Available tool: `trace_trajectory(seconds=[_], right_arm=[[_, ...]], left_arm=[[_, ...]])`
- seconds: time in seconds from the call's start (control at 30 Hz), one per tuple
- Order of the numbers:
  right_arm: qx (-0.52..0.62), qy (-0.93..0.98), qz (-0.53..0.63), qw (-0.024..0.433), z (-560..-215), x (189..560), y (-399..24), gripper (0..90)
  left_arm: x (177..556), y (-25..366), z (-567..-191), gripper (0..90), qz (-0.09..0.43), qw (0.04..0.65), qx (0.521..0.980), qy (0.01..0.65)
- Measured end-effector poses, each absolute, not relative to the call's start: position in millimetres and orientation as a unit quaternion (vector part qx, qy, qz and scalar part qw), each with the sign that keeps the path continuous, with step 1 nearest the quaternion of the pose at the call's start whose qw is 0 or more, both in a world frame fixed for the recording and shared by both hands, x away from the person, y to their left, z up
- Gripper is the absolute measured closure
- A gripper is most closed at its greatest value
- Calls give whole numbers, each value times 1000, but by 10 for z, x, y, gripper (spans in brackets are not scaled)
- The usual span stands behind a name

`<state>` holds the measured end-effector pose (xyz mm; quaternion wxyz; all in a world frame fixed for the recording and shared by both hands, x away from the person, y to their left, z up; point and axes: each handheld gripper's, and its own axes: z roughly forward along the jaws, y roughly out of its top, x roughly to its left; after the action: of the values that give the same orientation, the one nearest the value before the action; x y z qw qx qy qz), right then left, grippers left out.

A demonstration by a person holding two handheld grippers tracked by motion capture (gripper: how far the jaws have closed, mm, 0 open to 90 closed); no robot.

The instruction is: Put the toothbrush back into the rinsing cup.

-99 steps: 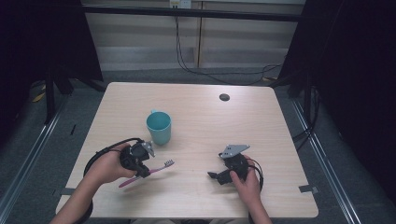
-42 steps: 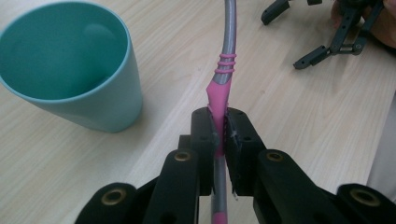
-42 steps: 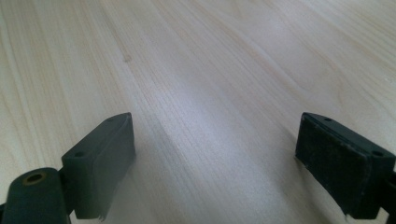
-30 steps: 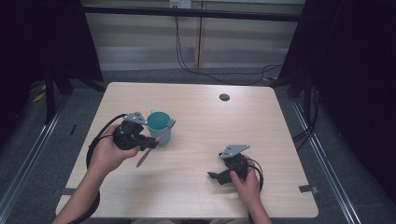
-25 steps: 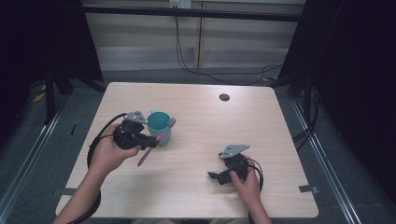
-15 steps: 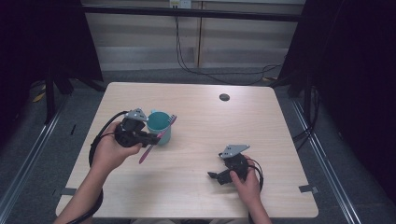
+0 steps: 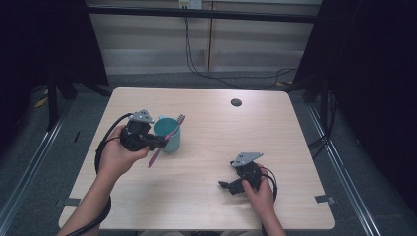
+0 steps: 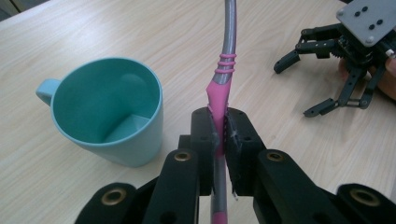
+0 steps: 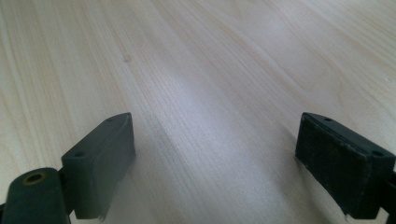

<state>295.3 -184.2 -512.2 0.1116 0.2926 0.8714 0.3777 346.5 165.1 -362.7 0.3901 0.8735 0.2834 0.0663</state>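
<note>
A teal mug (image 7: 168, 136) stands upright and hollow on the left half of the wooden table (image 7: 275, 128). My left gripper (image 7: 158, 143) is shut on a pink and grey toothbrush (image 7: 175, 126), held aslant just in front of the mug, head up near the rim. In the left gripper view the jaws (image 8: 218, 122) clamp the pink handle (image 8: 219, 95), with the mug (image 8: 107, 112) to their left. My right gripper (image 7: 227, 186) rests on the table at the front right, jaws spread wide over bare wood (image 9: 215, 149).
A small dark round disc (image 7: 236, 102) lies near the table's far edge. A black cable (image 7: 101, 147) loops from the left gripper. The right gripper (image 8: 345, 60) lies beyond the toothbrush in the left gripper view. Dark curtains flank the table.
The left gripper carried the toothbrush from the table's front left up to the mug and tilted it steeper, its head now by the rim. The right gripper stayed still.
</note>
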Motion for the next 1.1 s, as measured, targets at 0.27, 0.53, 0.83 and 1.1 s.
trace_trajectory(seconds=[0.27,0.53,0.83,1.1], right_arm=[[292,872,378,112,-5122,2953,-1842,114],[292,871,378,112,-5122,2953,-1842,114],[293,871,377,112,-5122,2953,-1842,114],[292,871,378,112,-5123,2954,-1842,114]], left_arm=[[3479,1617,-3566,827,74,400,869,281],[3516,1583,-3517,828,82,409,863,285],[3569,1572,-3465,828,89,421,853,296],[3605,1532,-3440,828,87,438,842,301]])
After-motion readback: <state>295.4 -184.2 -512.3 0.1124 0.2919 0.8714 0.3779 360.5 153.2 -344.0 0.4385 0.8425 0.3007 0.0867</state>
